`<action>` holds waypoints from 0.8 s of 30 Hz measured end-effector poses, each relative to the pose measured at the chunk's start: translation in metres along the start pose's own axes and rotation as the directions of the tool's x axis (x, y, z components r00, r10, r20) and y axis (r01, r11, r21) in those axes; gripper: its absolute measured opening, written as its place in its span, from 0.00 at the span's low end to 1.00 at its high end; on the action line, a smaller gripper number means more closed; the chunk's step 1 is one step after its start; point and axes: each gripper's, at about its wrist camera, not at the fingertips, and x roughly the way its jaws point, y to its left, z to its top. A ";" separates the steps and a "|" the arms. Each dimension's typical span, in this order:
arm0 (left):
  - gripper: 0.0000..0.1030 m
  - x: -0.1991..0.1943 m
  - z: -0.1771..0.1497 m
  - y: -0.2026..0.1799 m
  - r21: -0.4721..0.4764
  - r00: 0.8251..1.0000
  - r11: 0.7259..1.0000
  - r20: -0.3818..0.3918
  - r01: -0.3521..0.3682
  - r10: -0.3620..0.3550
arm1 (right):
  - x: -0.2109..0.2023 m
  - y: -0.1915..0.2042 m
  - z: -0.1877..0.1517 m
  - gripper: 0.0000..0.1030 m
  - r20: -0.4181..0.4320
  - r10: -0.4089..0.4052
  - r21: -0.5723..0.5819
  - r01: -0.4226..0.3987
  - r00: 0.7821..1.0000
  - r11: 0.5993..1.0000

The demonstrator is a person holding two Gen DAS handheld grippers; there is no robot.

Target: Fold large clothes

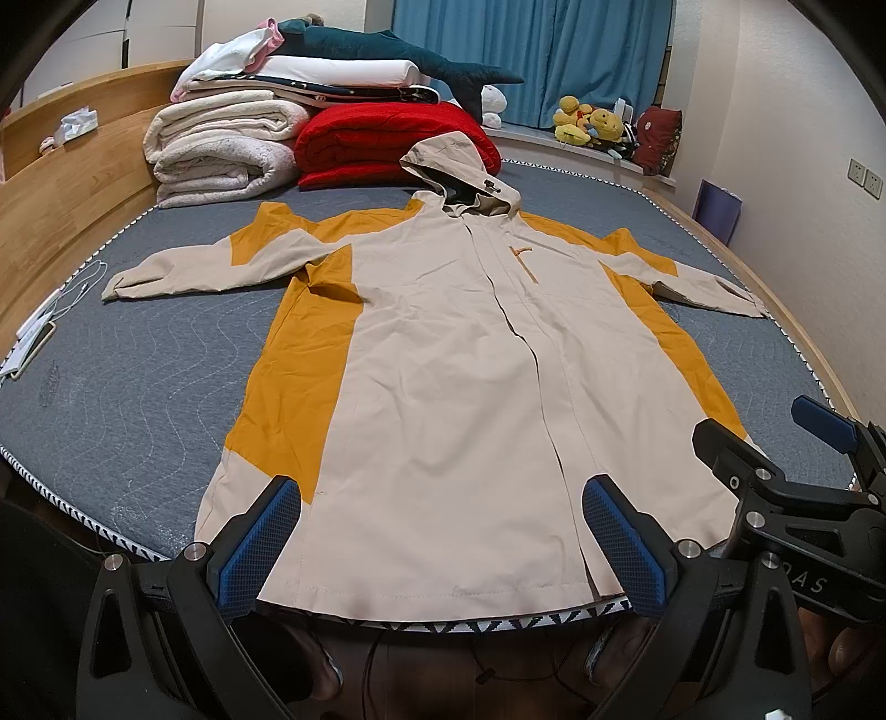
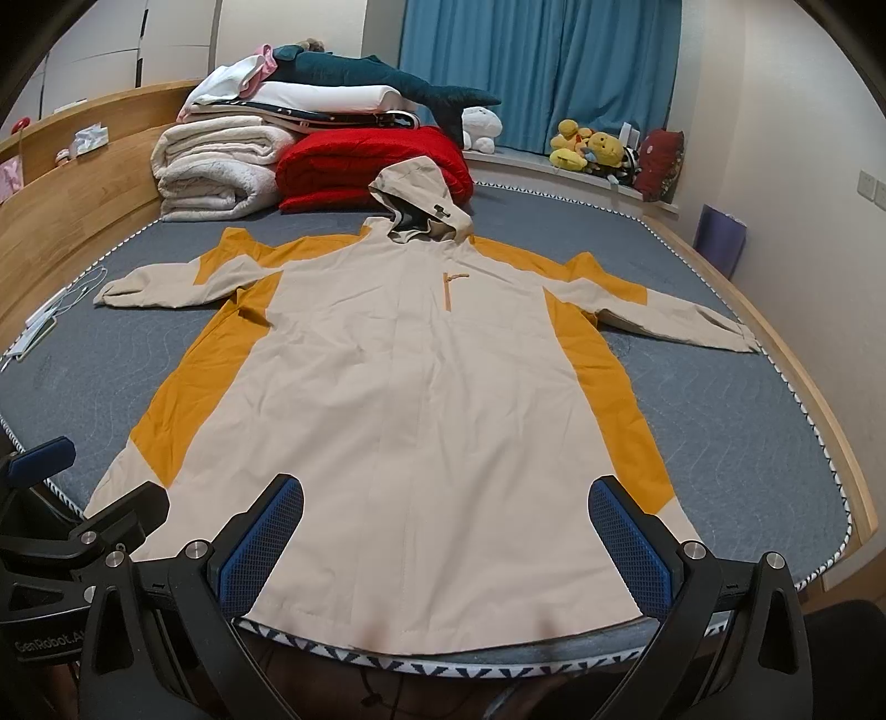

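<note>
A large beige and mustard hooded jacket (image 1: 443, 354) lies spread flat, front up, on the grey bed (image 1: 138, 387), sleeves out to both sides, hood at the far end, hem at the near edge. It also shows in the right wrist view (image 2: 410, 387). My left gripper (image 1: 440, 545) is open and empty, held just above the hem. My right gripper (image 2: 446, 548) is open and empty above the hem too. In the left wrist view the right gripper (image 1: 775, 443) is at the right. In the right wrist view the left gripper (image 2: 83, 482) is at the left.
Folded cream blankets (image 1: 221, 144), a red quilt (image 1: 387, 144) and a shark plush (image 1: 387, 50) are stacked at the bed's far end. A wooden headboard (image 1: 66, 177) runs along the left. A phone and cable (image 1: 39, 332) lie at the left edge. Plush toys (image 1: 592, 124) sit on the sill.
</note>
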 end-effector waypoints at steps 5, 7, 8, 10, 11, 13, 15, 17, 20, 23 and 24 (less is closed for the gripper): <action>0.99 0.000 0.000 0.000 0.001 1.000 1.000 0.000 -0.001 0.001 | 0.002 0.006 -0.004 0.98 0.000 0.003 0.000 -0.003 1.000 1.000; 0.99 0.000 0.000 0.000 0.001 1.000 1.000 0.000 -0.001 0.001 | 0.002 0.005 -0.002 0.97 -0.001 0.009 -0.001 -0.009 1.000 1.000; 0.99 0.000 0.000 0.000 0.001 1.000 1.000 0.000 0.000 0.000 | -0.001 -0.002 0.001 0.96 -0.001 0.011 -0.002 -0.011 1.000 1.000; 0.99 0.000 0.000 0.000 0.001 1.000 1.000 0.001 0.001 -0.001 | -0.002 -0.002 0.003 0.96 -0.001 0.010 -0.003 -0.010 1.000 1.000; 0.99 0.000 0.000 0.000 0.002 1.000 1.000 0.001 0.000 0.000 | -0.002 0.000 0.001 0.96 0.010 0.018 0.008 -0.018 1.000 1.000; 0.99 0.000 0.000 0.000 0.001 1.000 1.000 0.001 0.000 0.000 | -0.004 -0.002 0.003 0.96 0.014 0.020 0.012 -0.020 1.000 1.000; 0.99 0.000 -0.001 -0.001 -0.001 1.000 1.000 -0.001 0.001 -0.001 | -0.004 -0.002 0.002 0.96 0.014 0.019 0.010 -0.019 1.000 1.000; 0.99 0.000 0.000 -0.001 0.000 1.000 1.000 0.000 0.000 0.000 | -0.004 -0.002 0.002 0.95 0.015 0.021 0.013 -0.021 1.000 1.000; 0.99 0.000 -0.002 -0.001 0.001 1.000 1.000 0.001 0.001 -0.001 | -0.004 -0.001 0.000 0.95 0.023 0.024 0.018 -0.025 0.999 1.000; 0.99 0.001 -0.005 -0.001 0.001 1.000 1.000 -0.003 0.000 0.000 | -0.005 0.002 0.000 0.91 0.019 0.041 0.024 -0.042 0.999 0.999; 0.99 0.001 -0.006 -0.001 0.001 1.000 1.000 -0.002 -0.001 0.001 | -0.008 -0.002 0.001 0.89 0.020 0.043 0.024 -0.044 0.999 0.999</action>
